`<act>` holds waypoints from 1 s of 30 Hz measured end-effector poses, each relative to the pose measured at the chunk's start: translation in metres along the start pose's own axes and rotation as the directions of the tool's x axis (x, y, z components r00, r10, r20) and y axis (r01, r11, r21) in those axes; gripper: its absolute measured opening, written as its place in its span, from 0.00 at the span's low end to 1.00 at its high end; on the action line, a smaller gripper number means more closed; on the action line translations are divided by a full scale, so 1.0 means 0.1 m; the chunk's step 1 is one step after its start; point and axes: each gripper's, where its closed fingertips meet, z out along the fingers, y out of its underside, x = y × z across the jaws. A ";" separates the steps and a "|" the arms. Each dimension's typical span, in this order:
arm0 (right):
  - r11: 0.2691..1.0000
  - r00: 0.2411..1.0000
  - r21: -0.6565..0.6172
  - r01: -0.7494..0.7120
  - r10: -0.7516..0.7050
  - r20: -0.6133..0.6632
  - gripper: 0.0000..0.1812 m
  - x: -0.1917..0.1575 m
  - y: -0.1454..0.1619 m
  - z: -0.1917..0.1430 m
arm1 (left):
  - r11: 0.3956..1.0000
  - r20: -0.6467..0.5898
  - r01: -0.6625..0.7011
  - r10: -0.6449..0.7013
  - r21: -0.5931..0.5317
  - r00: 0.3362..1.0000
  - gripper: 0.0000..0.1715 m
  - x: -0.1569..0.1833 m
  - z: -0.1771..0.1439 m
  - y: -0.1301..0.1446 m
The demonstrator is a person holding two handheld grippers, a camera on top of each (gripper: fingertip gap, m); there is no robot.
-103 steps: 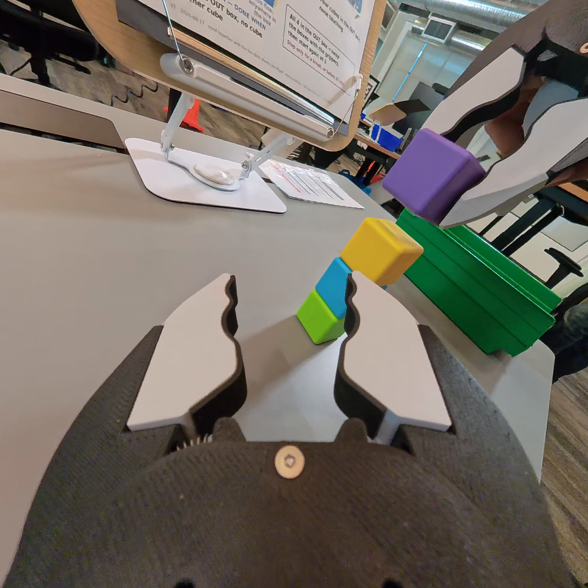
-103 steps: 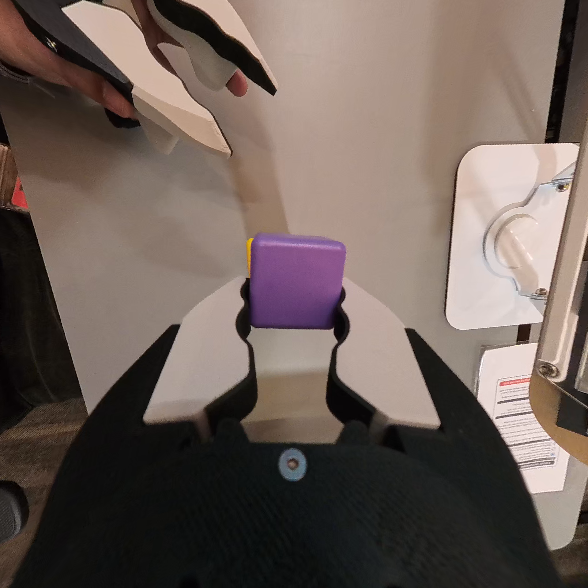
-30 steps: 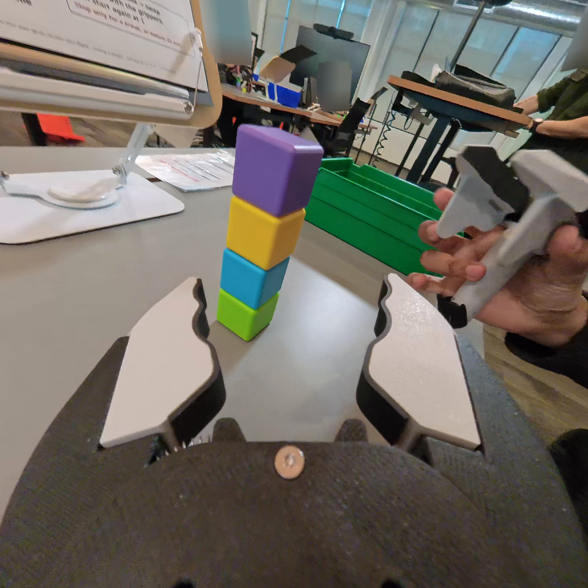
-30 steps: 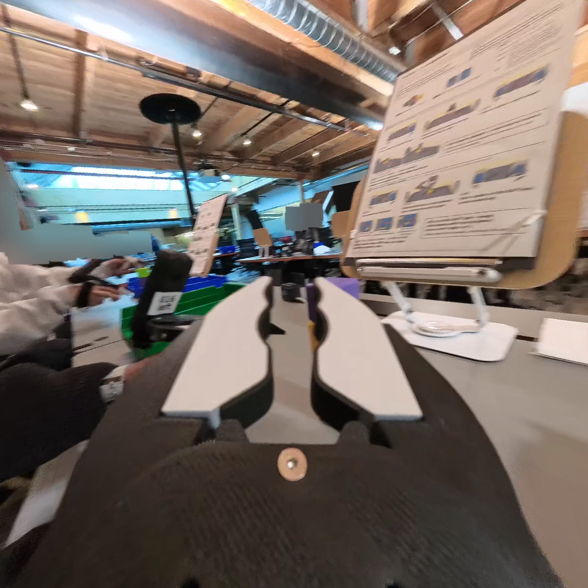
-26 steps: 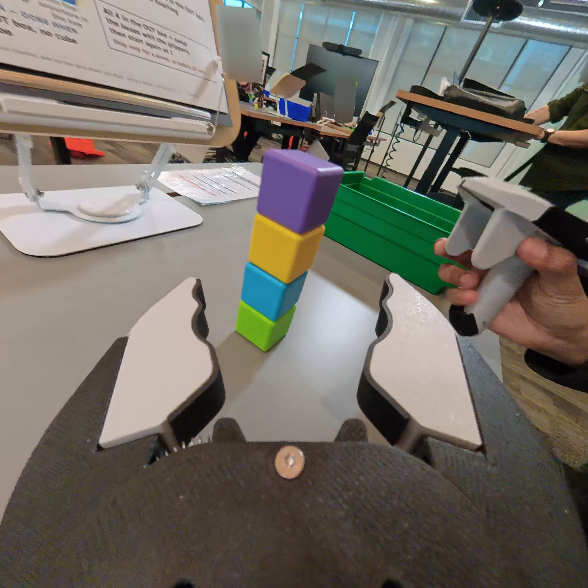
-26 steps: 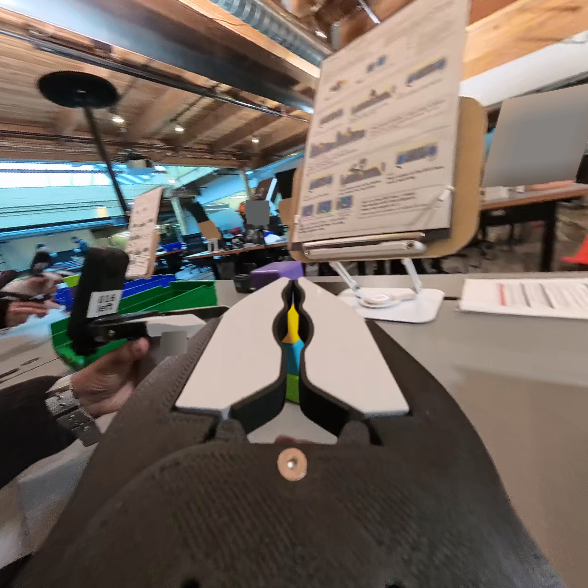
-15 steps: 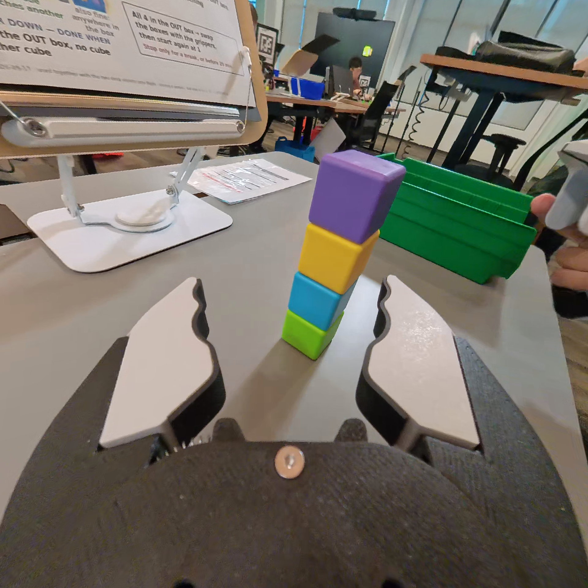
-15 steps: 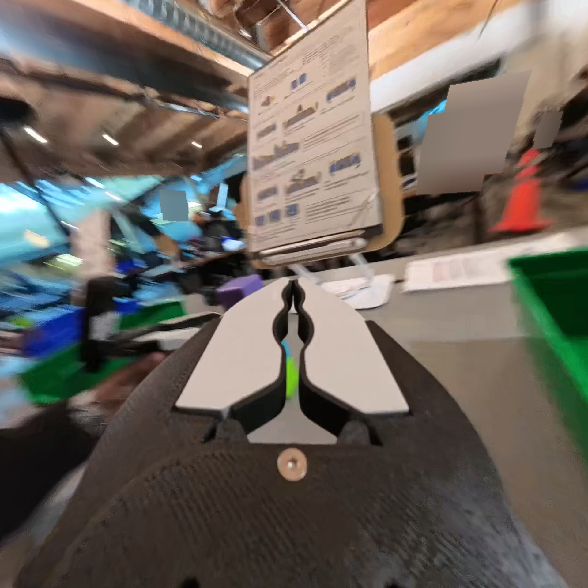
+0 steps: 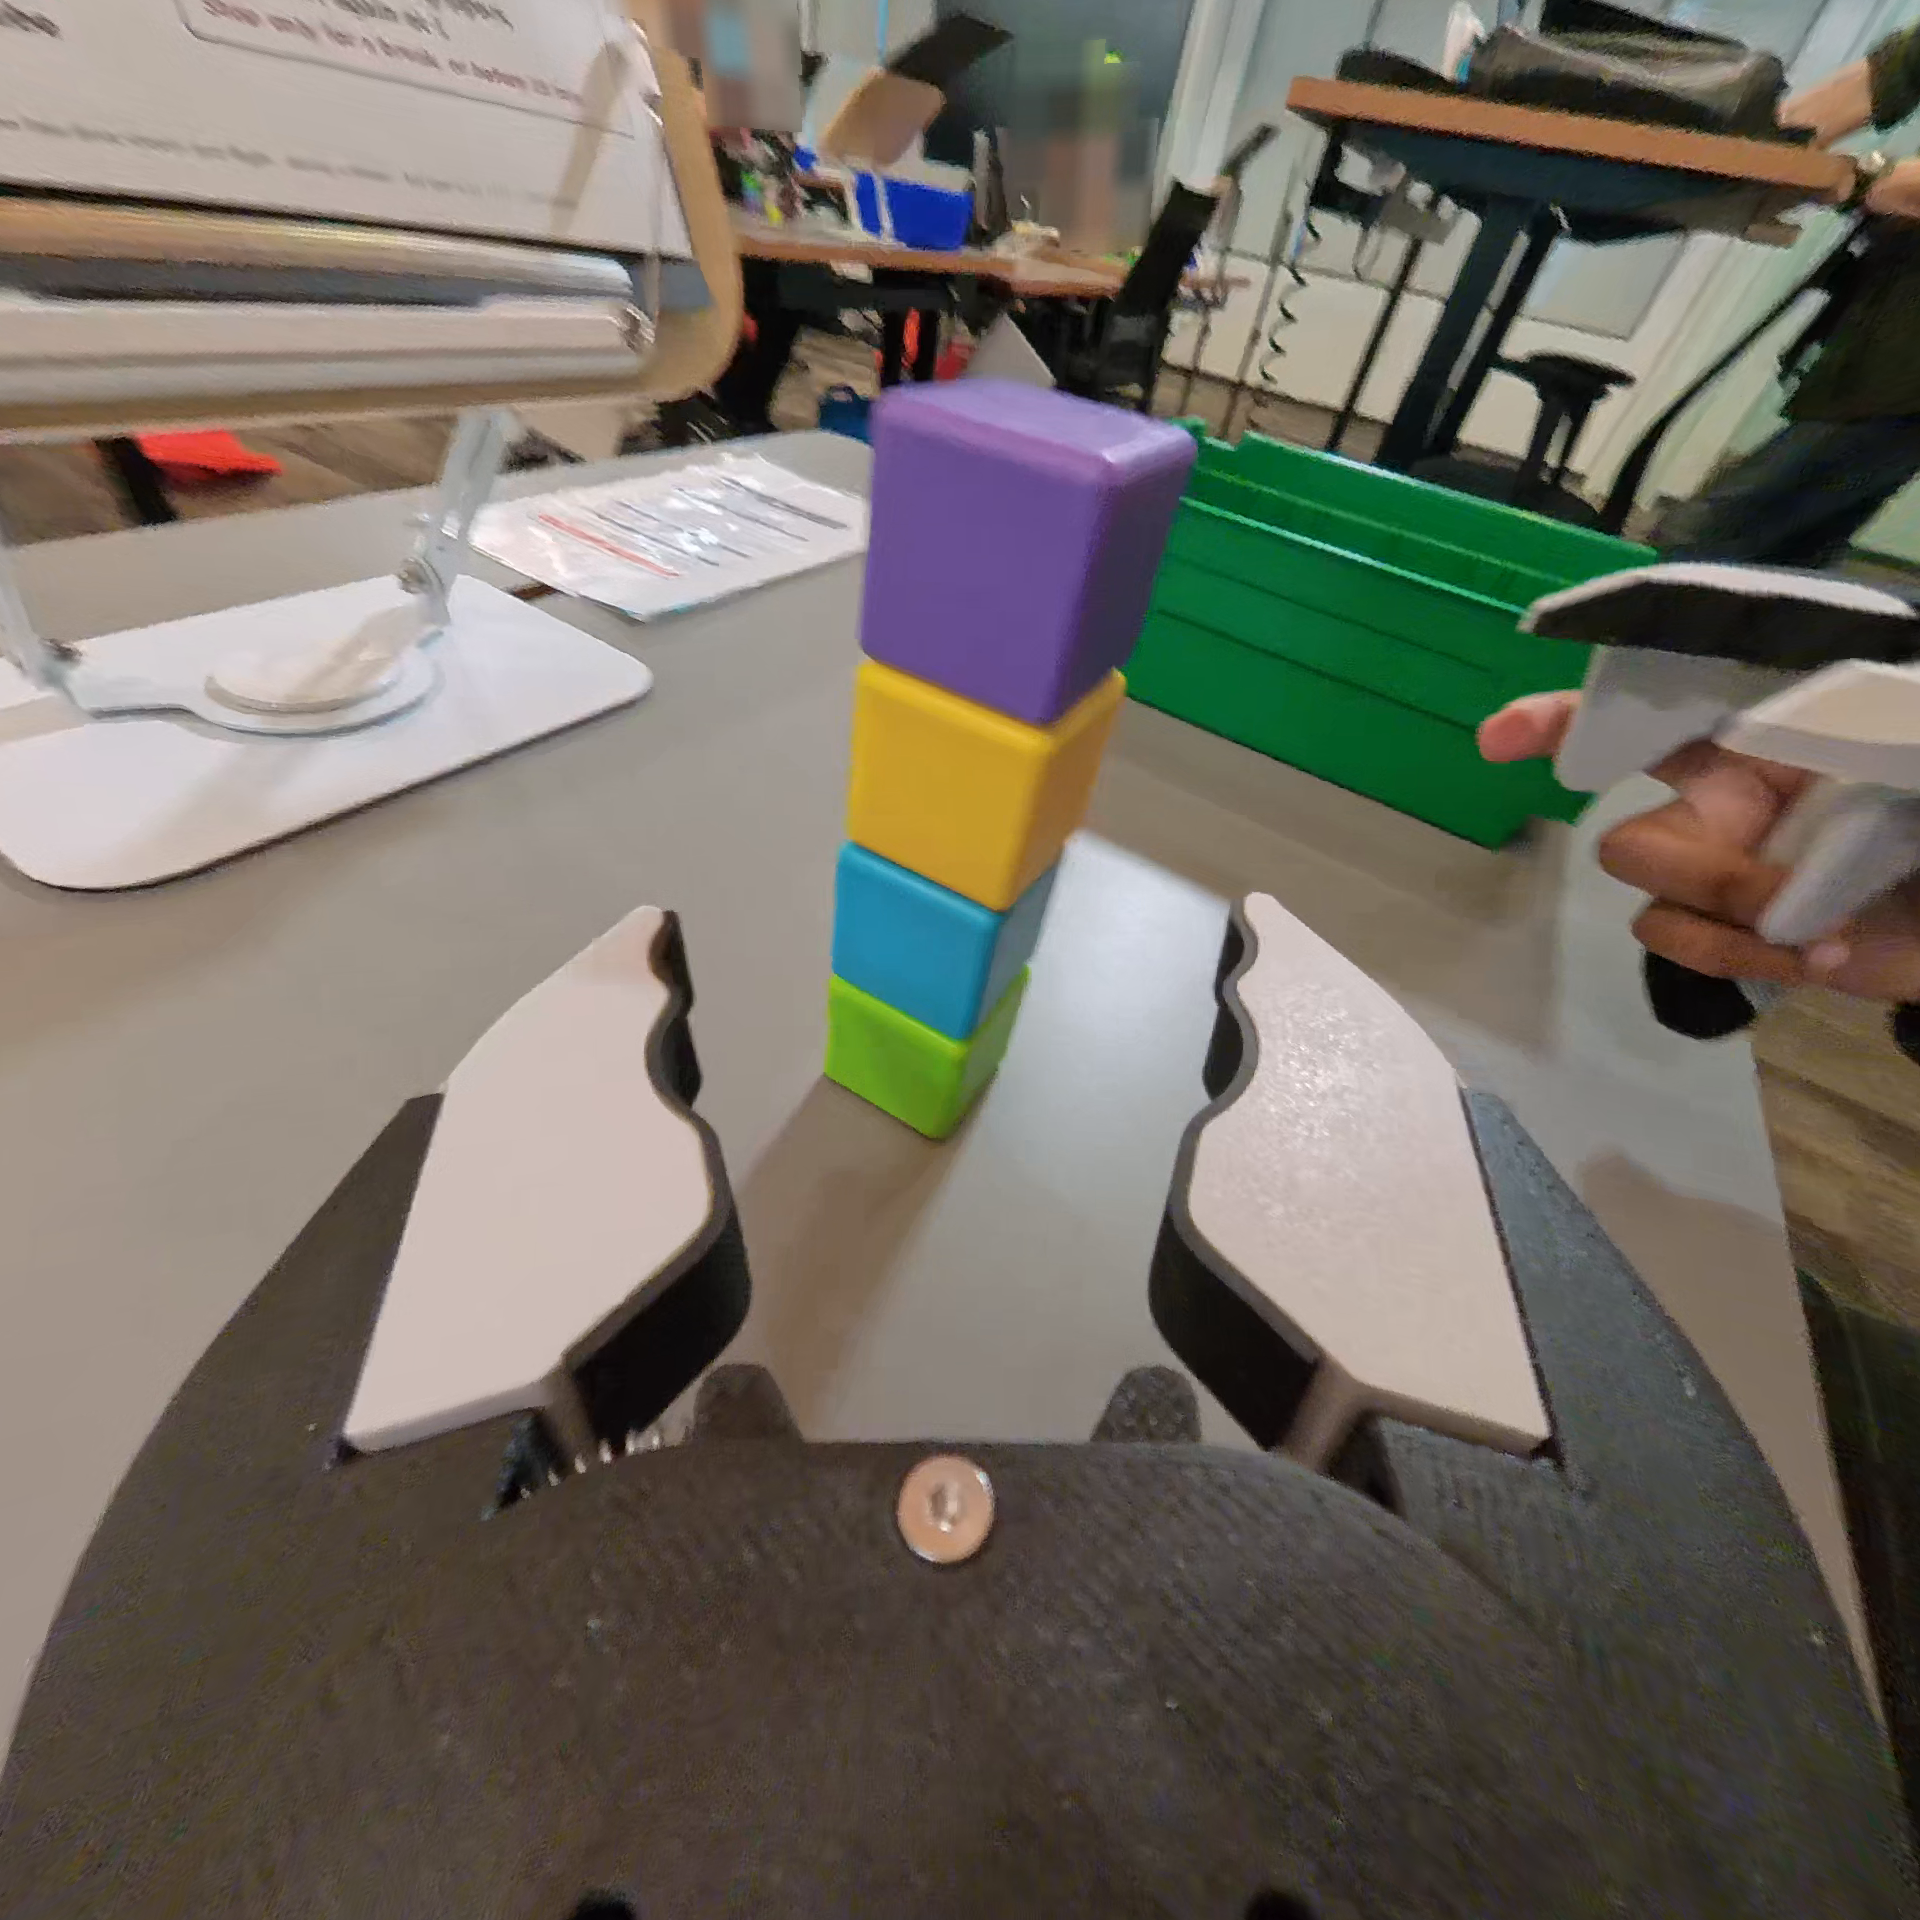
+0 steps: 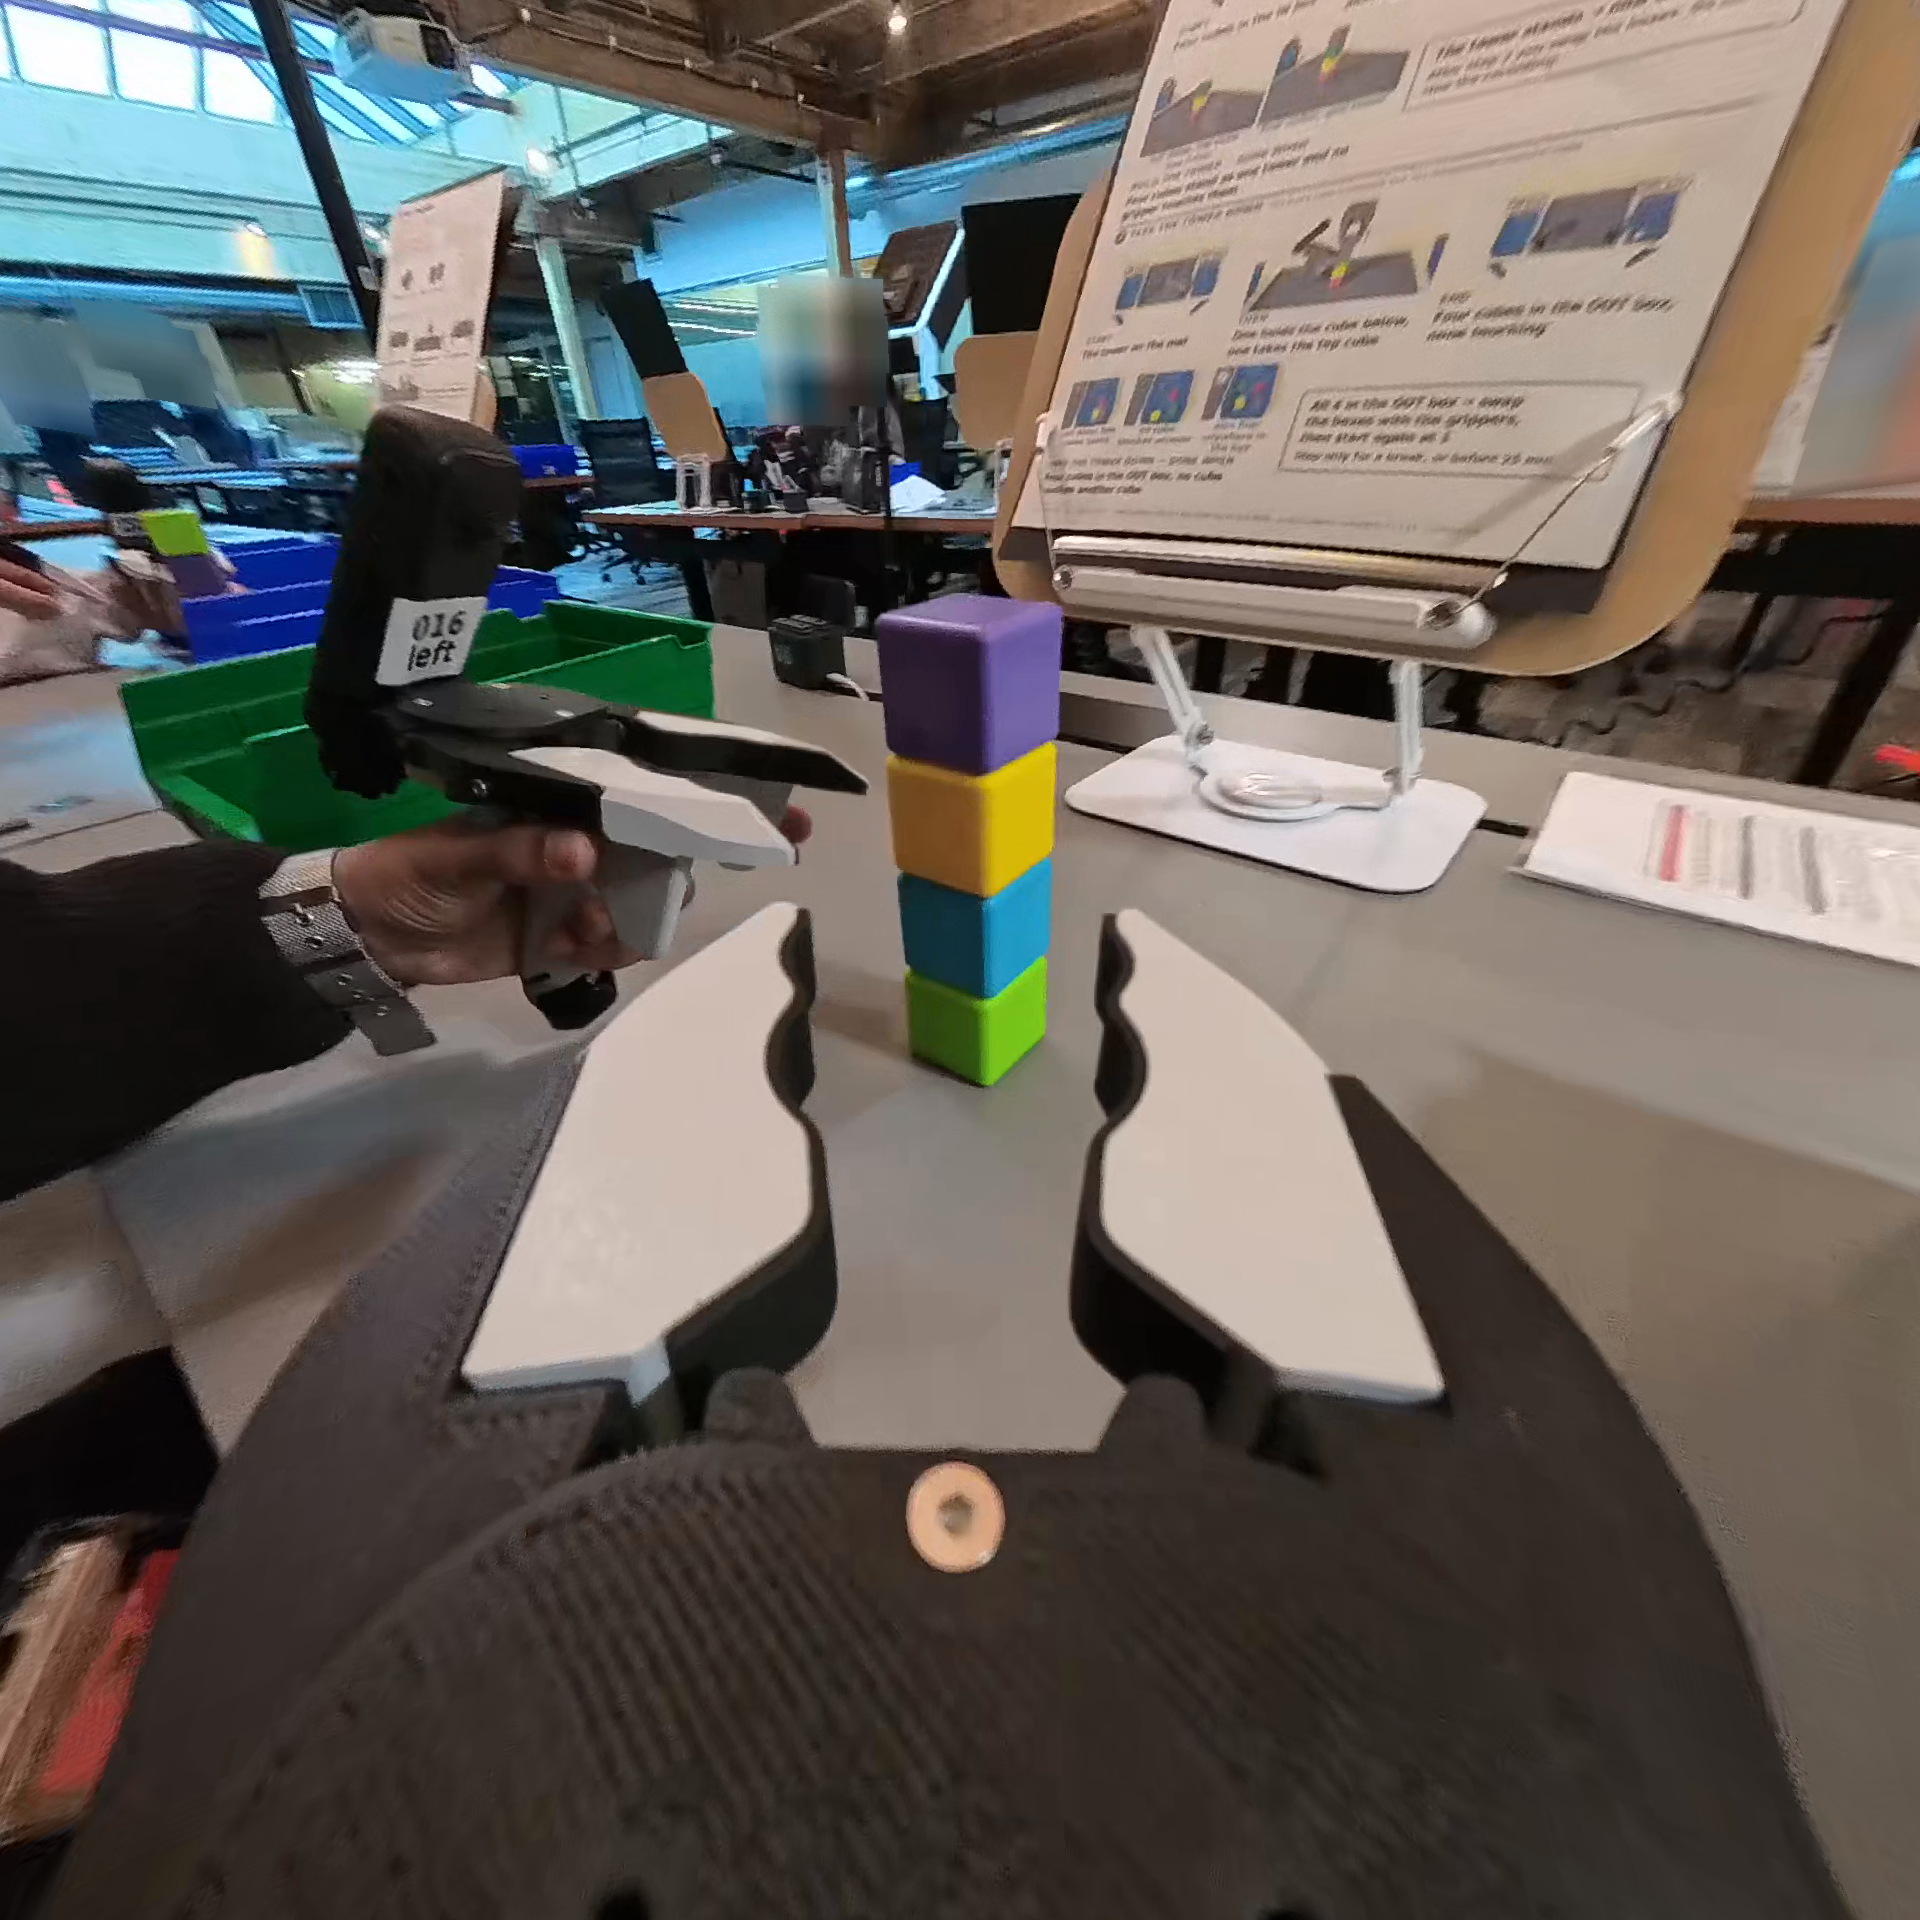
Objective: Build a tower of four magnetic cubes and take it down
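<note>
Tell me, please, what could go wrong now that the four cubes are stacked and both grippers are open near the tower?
The tower is narrow and stands free on the grey table, so a sideways bump from either gripper could topple it.

The purple cube sits slightly askew on the yellow cube; an off-centre pinch might twist it.

Lifting the purple cube alone may drag the cubes below along, since they are magnetic; neither the left gripper nor the right gripper steadies them.
</note>
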 end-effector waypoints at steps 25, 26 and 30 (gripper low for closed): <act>0.886 0.863 -0.388 -0.253 0.389 0.324 0.39 -0.59 0.73 0.19 | 0.989 -0.350 -0.144 0.126 -0.028 0.928 0.56 0.12 0.39 0.00; 0.883 0.867 -0.405 -0.238 0.381 0.321 0.38 -0.61 0.78 0.20 | 0.990 -0.371 -0.142 0.125 -0.021 0.920 0.56 0.16 0.41 0.01; 0.879 0.865 -0.409 -0.246 0.389 0.316 0.37 -0.63 0.79 0.20 | 0.991 -0.416 -0.125 0.132 0.044 0.900 0.52 0.21 0.47 -0.02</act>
